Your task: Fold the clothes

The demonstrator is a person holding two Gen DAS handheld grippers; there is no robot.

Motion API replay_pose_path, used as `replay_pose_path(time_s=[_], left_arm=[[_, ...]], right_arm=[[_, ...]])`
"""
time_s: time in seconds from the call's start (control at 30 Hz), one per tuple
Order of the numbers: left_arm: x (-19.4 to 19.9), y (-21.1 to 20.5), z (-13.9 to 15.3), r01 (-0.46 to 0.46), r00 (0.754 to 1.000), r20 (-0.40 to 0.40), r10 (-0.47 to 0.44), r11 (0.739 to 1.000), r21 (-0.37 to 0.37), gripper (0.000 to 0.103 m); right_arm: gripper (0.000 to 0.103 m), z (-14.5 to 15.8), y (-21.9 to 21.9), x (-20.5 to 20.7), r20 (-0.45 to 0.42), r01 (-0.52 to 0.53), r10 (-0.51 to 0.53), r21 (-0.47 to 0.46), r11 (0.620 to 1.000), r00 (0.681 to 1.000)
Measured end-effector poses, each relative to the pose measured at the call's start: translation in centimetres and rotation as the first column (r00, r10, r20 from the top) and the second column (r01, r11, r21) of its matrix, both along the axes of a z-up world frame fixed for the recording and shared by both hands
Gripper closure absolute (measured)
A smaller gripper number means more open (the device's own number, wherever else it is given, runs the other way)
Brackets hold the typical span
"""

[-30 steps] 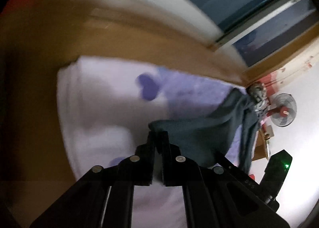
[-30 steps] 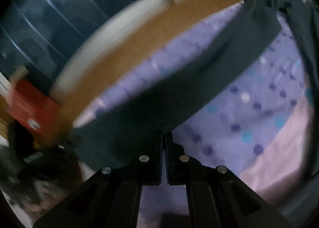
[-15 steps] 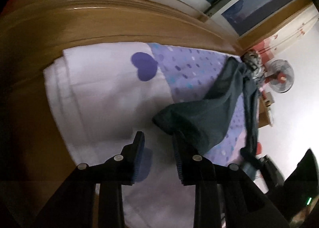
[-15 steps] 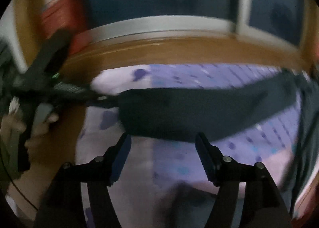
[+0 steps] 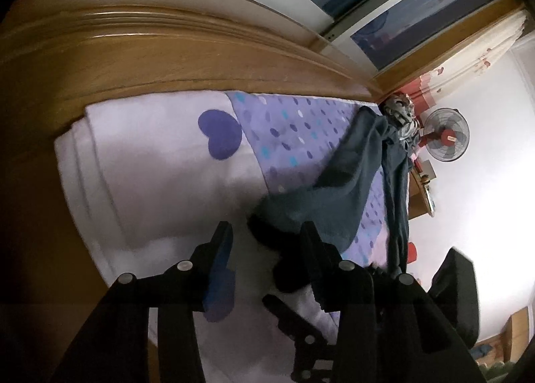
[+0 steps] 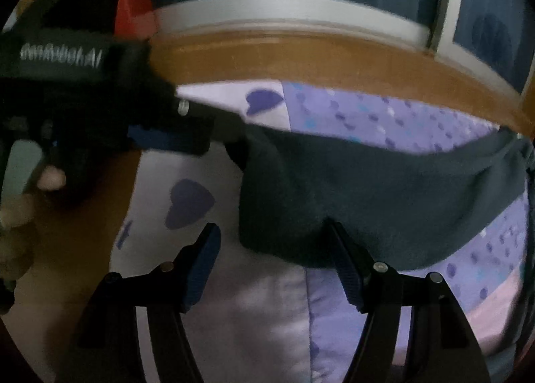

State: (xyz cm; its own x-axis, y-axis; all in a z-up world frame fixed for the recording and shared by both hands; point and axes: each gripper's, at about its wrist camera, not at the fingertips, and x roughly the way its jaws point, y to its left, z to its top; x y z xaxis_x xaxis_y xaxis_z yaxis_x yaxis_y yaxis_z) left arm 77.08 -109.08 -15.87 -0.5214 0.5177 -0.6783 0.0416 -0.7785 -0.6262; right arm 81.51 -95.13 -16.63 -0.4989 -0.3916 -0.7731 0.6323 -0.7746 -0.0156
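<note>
I am watching the dark teal garment (image 6: 367,195) lying half folded across the bed (image 6: 234,332) near its wooden headboard edge; my left tool (image 5: 264,232) is opening, my right tool (image 6: 274,242) closing slightly, both gripping nothing; more folds remaining.

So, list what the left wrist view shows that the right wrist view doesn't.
Only the left wrist view: a standing fan, a striped bundle and a pale wall. Only the right wrist view: a hand holding the left gripper, whose fingers are opening. Both: the dark garment on the purple dotted bedsheet, and the wooden bed frame.
</note>
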Motion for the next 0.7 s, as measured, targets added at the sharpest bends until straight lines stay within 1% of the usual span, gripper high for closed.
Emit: replay_pose_path(time_s=[0.07, 0.13, 0.23, 0.27, 0.3, 0.33, 0.37, 0.4, 0.43, 0.47, 0.5, 0.57, 0.6, 0.63, 0.67, 0.7], left_arm=[[-0.8, 0.3, -0.4, 0.013, 1.000, 0.003, -0.013, 1.000, 0.022, 0.061], [-1.5, 0.8, -0.8, 0.029, 1.000, 0.007, -0.029, 0.999, 0.044, 0.061], [-2.2, 1.8, -1.4, 0.054, 0.999, 0.001, -0.054, 0.994, 0.099, 0.061], [-2.4, 2.1, -1.6, 0.062, 0.998, -0.001, -0.062, 0.991, 0.118, 0.064], [-2.5, 2.3, -1.2, 0.052, 0.999, -0.012, -0.051, 0.992, 0.116, 0.073], [-2.6, 2.4, -0.8, 0.042, 0.999, -0.024, -0.039, 0.993, 0.115, 0.092], [-2.7, 2.6, -0.5, 0.032, 0.999, -0.035, -0.028, 0.993, 0.113, 0.095], [-2.6, 2.6, 0.5, 0.024, 0.998, -0.064, -0.017, 0.993, 0.119, 0.095], [-2.0, 2.3, 2.3, 0.009, 0.993, -0.118, 0.005, 0.993, 0.117, 0.095], [-1.3, 2.0, 4.1, -0.006, 0.985, -0.173, 0.026, 0.993, 0.116, 0.096], [-0.7, 1.7, 5.9, -0.022, 0.973, -0.226, 0.048, 0.993, 0.115, 0.096], [1.1, 0.5, 9.1, -0.092, 0.940, -0.322, 0.110, 0.993, 0.071, 0.096], [1.4, -0.1, 9.3, -0.120, 0.938, -0.322, 0.126, 0.992, 0.037, 0.096], [1.7, -0.6, 9.4, -0.148, 0.936, -0.323, 0.141, 0.989, 0.004, 0.096], [2.0, -1.1, 9.6, -0.176, 0.933, -0.325, 0.157, 0.984, -0.029, 0.096], [1.6, -1.6, 8.2, -0.193, 0.945, -0.280, 0.170, 0.979, -0.059, 0.096]], right_arm=[[0.043, -0.4, 0.3, -0.2, 0.015, 0.020, -0.020, -0.005, 1.000, 1.000], [0.044, -0.4, 0.3, -0.3, 0.013, 0.019, -0.019, 0.003, 1.000, 1.000], [0.053, -0.4, 0.4, -0.3, -0.001, 0.030, -0.030, 0.013, 0.999, 1.000], [0.058, -0.4, 0.5, -0.4, -0.010, 0.039, -0.039, 0.019, 0.999, 0.999], [0.070, -0.4, 0.5, -0.5, -0.018, 0.047, -0.047, 0.025, 0.999, 0.999], [0.077, -0.4, 0.6, -0.5, -0.027, 0.056, -0.055, 0.031, 0.998, 0.998], [0.095, 0.2, 0.7, -0.6, -0.056, 0.068, -0.065, 0.056, 0.996, 0.996], [0.096, 0.8, 0.9, -0.6, -0.085, 0.080, -0.073, 0.081, 0.993, 0.994], [0.096, 2.0, 1.0, -0.5, -0.125, 0.086, -0.076, 0.078, 0.993, 0.989], [0.096, 4.4, 1.1, -0.1, -0.162, 0.075, -0.065, 0.056, 0.996, 0.985], [0.096, 6.7, 1.2, 0.3, -0.198, 0.063, -0.055, 0.034, 0.997, 0.979], [0.096, 10.4, 0.5, 1.0, -0.232, 0.015, -0.013, 0.006, 1.000, 0.973], [0.096, 11.8, -0.3, 1.3, -0.246, -0.028, 0.030, 0.015, 1.000, 0.969], [0.096, 12.1, -1.1, 1.4, -0.244, -0.063, 0.070, 0.037, 0.997, 0.967], [0.096, 11.8, -2.2, 1.4, -0.231, -0.092, 0.106, 0.070, 0.993, 0.967], [0.096, 10.5, -3.2, 1.2, -0.202, -0.112, 0.133, 0.110, 0.988, 0.970]])
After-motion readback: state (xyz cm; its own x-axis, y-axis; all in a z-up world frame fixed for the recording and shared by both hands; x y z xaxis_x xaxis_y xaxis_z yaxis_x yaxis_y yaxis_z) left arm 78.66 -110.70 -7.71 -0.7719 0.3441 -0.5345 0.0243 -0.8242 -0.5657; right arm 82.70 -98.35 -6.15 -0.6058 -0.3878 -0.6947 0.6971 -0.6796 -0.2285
